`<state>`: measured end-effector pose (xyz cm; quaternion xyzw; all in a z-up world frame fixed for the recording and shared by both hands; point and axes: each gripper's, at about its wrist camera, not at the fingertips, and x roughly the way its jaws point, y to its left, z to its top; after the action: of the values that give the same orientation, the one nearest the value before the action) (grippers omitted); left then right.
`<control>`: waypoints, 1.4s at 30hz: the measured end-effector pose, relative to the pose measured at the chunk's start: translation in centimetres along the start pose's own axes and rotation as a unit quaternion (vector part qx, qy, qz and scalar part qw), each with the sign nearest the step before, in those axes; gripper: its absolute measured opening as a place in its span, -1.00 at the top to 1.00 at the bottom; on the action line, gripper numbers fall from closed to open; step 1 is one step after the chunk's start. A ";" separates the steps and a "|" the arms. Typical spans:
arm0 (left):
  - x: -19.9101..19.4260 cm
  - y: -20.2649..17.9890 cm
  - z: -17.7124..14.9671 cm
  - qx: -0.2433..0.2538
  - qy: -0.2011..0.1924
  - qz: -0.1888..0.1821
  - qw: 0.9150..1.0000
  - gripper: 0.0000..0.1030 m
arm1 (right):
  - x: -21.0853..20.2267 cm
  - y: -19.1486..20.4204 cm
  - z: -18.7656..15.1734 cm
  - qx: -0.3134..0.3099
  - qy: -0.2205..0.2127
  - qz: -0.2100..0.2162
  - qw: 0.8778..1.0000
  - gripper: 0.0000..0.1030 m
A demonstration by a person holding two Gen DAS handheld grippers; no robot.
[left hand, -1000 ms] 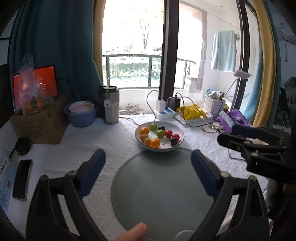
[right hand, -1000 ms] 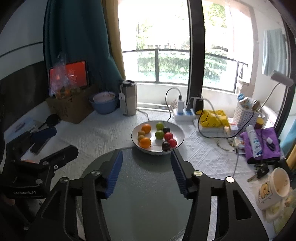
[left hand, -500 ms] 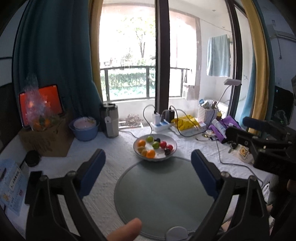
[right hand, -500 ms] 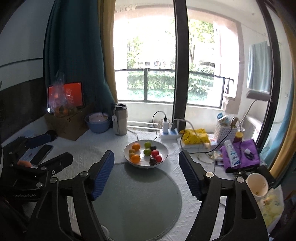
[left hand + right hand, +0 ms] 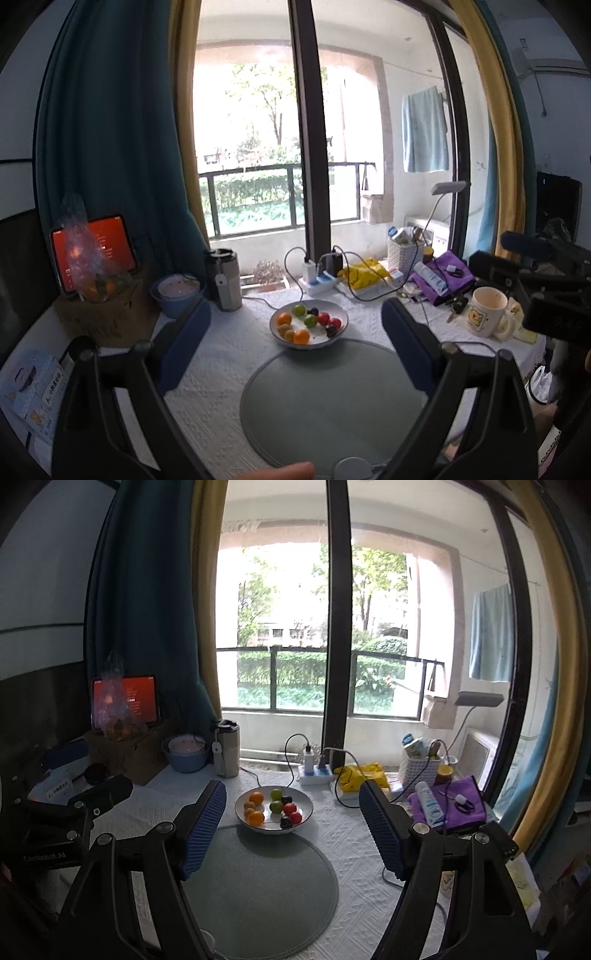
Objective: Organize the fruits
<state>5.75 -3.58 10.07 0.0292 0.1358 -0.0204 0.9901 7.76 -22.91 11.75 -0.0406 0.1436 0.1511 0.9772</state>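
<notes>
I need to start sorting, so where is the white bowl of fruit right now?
In both wrist views the white bowl of mixed fruit sits mid-table on the white cloth, overlapping the far edge of the round grey-green mat, in front of the white power strip.

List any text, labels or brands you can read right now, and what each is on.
"EasiRobot.AI", roughly; faint embossed lettering on the body of the left gripper, right wrist view.
Red tablet screen: white lines of text, too small to read.
Blue box at the table's left edge: printed characters, too blurred to read.
White tube on the purple cloth: label unreadable.
Mug: cartoon picture, no legible words.
</notes>
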 end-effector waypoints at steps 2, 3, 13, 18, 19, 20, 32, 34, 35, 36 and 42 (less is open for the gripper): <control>-0.5 0.1 0.0 -0.005 0.000 -0.002 1.000 -0.84 | -1.1 0.1 0.0 0.000 -0.008 -0.003 1.000 -0.51; -0.6 0.1 0.0 -0.007 0.001 -0.003 1.000 -0.84 | -1.4 0.1 0.0 -0.001 -0.010 -0.004 1.000 -0.51; -3.3 0.0 -1.0 -0.007 -0.013 -0.003 1.000 -0.84 | -3.1 0.6 -1.1 0.001 -0.006 -0.003 1.000 -0.52; -3.9 0.0 -1.1 -0.009 -0.022 -0.006 1.000 -0.84 | -3.3 0.7 -1.6 0.004 0.002 -0.003 1.000 -0.52; -3.9 0.0 -1.1 -0.009 -0.021 -0.009 1.000 -0.84 | -3.2 0.7 -1.7 0.004 0.005 -0.004 1.000 -0.52; -3.9 0.0 -1.1 -0.009 -0.020 -0.010 1.000 -0.84 | -3.2 0.6 -1.7 0.005 0.006 -0.005 1.000 -0.52; -3.8 -0.4 -1.1 -0.011 -0.013 -0.025 1.000 -0.84 | -2.7 0.2 -2.0 0.013 0.015 -0.004 1.000 -0.52; -3.8 -0.3 -1.2 -0.013 -0.013 -0.023 1.000 -0.84 | -2.7 0.2 -1.9 0.013 0.016 -0.005 1.000 -0.52; -3.8 -0.3 -1.2 -0.014 -0.012 -0.023 1.000 -0.84 | -2.7 0.2 -1.9 0.013 0.016 -0.003 1.000 -0.52; -3.8 -0.2 -1.1 -0.015 -0.012 -0.023 1.000 -0.84 | -2.7 0.2 -1.9 0.013 0.016 -0.001 1.000 -0.52; -4.0 -0.3 -1.2 -0.015 -0.014 -0.023 1.000 -0.84 | -3.0 0.5 -2.0 0.009 0.014 0.002 1.000 -0.53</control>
<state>1.60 -3.63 10.00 0.0114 0.1231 -0.0415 0.9915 4.33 -23.58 10.70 -0.0334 0.1586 0.1512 0.9751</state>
